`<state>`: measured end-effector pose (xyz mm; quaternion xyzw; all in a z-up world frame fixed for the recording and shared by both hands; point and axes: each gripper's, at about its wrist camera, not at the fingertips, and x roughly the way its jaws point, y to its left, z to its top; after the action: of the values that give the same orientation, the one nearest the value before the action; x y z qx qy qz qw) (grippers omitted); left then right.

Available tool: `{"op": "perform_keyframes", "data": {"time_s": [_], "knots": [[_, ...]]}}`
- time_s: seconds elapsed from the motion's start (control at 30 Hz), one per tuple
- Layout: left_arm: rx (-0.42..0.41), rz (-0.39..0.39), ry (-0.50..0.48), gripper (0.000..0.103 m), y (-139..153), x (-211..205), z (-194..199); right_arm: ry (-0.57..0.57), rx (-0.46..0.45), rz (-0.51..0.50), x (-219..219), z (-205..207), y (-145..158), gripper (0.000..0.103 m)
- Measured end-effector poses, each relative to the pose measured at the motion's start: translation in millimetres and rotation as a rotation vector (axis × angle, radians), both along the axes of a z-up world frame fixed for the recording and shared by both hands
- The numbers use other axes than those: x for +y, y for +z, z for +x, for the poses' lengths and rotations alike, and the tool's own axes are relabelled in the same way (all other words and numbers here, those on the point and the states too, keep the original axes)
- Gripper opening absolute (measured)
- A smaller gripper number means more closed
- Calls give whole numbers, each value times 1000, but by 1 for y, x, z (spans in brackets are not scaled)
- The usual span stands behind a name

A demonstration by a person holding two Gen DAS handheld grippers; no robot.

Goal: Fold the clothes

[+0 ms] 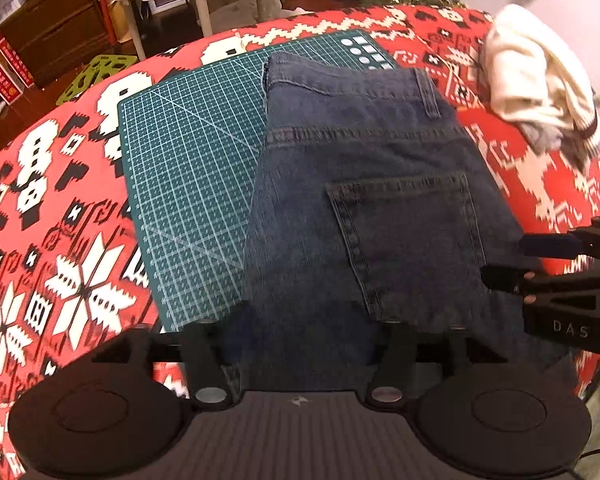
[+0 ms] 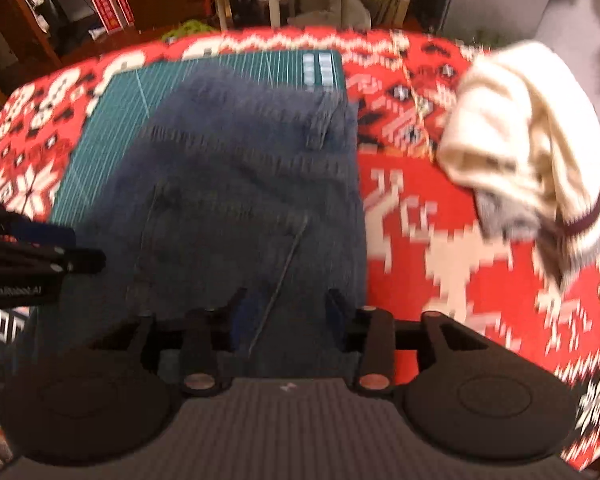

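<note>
1. Left wrist view: the jeans (image 1: 364,208) lie folded flat on the mat (image 1: 188,168), waistband at the far edge. The left gripper (image 1: 304,344) hovers at their near edge, jaws spread, pinching nothing. The right gripper (image 1: 512,260) enters from the right.
2. Right wrist view: blurred. The right gripper (image 2: 288,312) has its jaws apart over the jeans' (image 2: 240,184) near right part. The sweater (image 2: 524,140) lies unfolded to the right, probably next, nearer the right hand.

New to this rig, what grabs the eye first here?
The folded dark blue jeans, back pocket up, lie mid-frame, partly on a green cutting mat. Under both spreads a loud red, white and black patterned cloth. A crumpled cream garment sits on the cloth, right of the jeans.
</note>
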<state>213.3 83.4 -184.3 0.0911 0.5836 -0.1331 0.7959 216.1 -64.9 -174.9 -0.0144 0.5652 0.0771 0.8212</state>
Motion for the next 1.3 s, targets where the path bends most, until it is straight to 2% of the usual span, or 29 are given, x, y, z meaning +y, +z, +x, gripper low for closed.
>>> {"op": "perform_keyframes", "data": {"time_s": [0.03,0.13,0.2,0.33,0.43,0.5,0.6,0.73,0.87,1.03,1.13,1.3], "knots": [[4,10,-5,65,0,0,-4,-5,10,2,0,-6,-1,54],[19,35,-31,67,-2,-2,-15,4,31,-6,3,-22,-5,62],[18,56,-51,68,-6,-4,-22,7,38,-12,6,-29,-6,74],[6,90,-79,69,-17,-7,-34,2,52,-19,10,-38,-11,78],[-4,103,-77,71,-26,-5,-38,-2,63,-36,11,-41,-18,86],[-19,97,-72,75,-28,-3,-41,2,71,-42,12,-42,-23,94],[-46,101,-63,89,-31,1,-41,-1,82,-57,14,-44,-28,102],[-55,63,-53,96,-35,10,-42,-16,89,-66,15,-43,-30,103],[-31,3,-8,98,-38,20,-38,-14,97,-71,16,-42,-30,103],[-55,31,-34,103,-39,16,-40,-5,91,-73,16,-44,-29,103],[-33,7,-3,103,-41,22,-37,-7,66,-68,15,-49,-28,103],[-13,18,10,103,-40,20,-34,-13,60,-71,15,-52,-28,103]]}}
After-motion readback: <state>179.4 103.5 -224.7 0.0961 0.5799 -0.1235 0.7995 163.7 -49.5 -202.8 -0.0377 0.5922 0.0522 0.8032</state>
